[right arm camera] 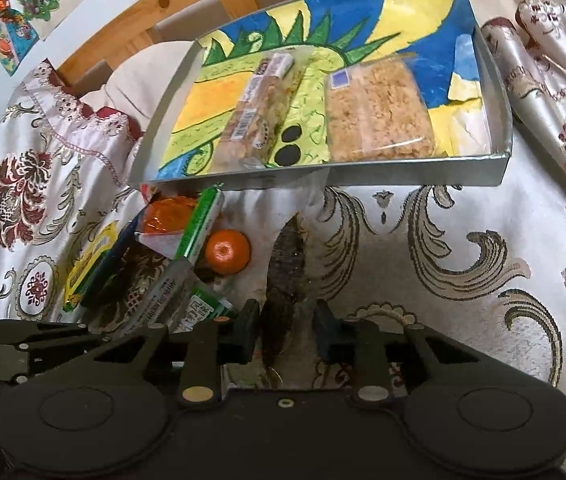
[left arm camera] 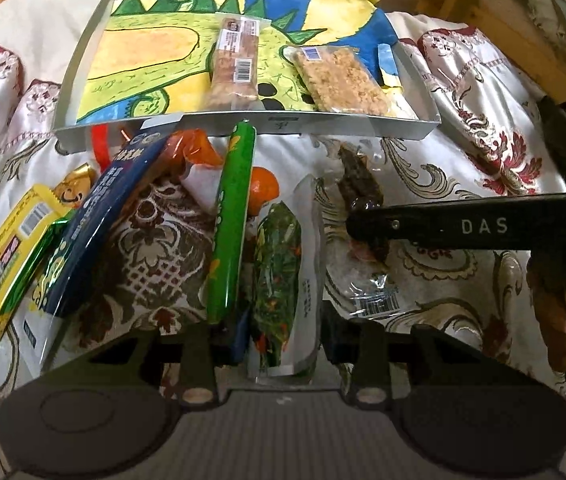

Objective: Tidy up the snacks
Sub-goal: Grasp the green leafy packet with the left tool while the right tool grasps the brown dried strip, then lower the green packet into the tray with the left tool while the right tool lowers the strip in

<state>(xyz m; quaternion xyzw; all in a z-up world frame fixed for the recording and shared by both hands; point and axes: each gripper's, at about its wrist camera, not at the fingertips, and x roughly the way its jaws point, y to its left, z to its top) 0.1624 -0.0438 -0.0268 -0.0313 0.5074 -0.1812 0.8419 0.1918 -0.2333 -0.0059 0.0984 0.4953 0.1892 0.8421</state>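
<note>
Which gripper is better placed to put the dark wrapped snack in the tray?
The right gripper: its fingers flank the dark wrapped snack, with the tray straight ahead. The left gripper is occupied, closed on the greens pouch.

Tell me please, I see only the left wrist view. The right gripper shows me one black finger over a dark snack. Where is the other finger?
Observer: The right gripper has one finger on each side of the dark snack, close against its clear wrapper. Whether they pinch it, I cannot tell.
Operator: The mandarin is half hidden behind the green stick. Does anything lie on it?
Observer: No. It lies whole and uncovered on the cloth, to the right of the stick.
Operator: What is behind the tray, to the left?
Observer: Coloured drawings hang on the wall there.
</note>
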